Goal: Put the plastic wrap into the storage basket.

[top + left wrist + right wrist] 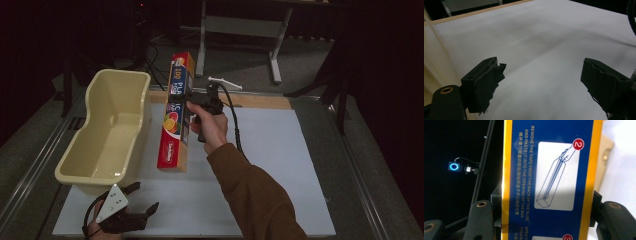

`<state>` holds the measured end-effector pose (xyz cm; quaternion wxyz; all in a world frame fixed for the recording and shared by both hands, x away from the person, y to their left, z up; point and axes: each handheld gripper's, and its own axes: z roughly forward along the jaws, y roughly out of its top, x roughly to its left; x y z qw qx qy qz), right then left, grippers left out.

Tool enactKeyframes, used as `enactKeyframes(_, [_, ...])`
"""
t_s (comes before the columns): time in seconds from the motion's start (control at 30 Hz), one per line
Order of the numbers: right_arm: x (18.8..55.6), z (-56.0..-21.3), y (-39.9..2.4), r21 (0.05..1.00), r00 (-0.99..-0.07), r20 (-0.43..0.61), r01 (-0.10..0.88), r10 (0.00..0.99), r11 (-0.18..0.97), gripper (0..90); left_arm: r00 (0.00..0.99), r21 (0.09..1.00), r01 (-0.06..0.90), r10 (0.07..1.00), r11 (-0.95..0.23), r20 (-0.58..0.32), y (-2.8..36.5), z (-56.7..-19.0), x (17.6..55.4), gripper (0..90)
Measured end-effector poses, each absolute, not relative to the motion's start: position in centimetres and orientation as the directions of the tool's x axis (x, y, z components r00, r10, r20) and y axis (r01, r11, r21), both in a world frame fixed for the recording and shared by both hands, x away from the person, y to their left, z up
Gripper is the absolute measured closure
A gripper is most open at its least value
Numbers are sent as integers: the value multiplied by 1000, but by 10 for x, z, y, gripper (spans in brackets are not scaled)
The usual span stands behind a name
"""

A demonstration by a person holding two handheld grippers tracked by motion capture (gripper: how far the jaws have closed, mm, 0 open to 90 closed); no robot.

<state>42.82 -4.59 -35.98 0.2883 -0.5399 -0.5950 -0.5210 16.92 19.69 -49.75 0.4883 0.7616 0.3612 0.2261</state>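
Box (549,180) cut off top and bottom in right gripper view; small print blurred; jaw pads hidden behind it.

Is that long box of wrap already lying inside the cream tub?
No, the long box is clamped in the right gripper, lifted beside the cream tub, whose inside is bare.
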Motion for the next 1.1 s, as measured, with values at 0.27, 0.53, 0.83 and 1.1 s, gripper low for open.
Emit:
enactKeyframes(0.27, [432,-361,-22,282,-227,920,950,320,-137,400,638,910,325,770,-257,-11,197,-497,168,154])
enactKeyframes(0.53, [432,-358,6,274,-213,924,948,319,-162,400,644,911,323,765,-257,-13,196,-497,167,155])
enactKeyframes(0.83, [427,-360,36,274,-205,921,946,331,-175,400,654,911,318,757,-262,-10,194,-496,166,155])
enactKeyframes(1.1, [427,-368,60,262,-182,915,947,361,-187,399,656,912,313,755,-266,-5,194,-497,165,155])
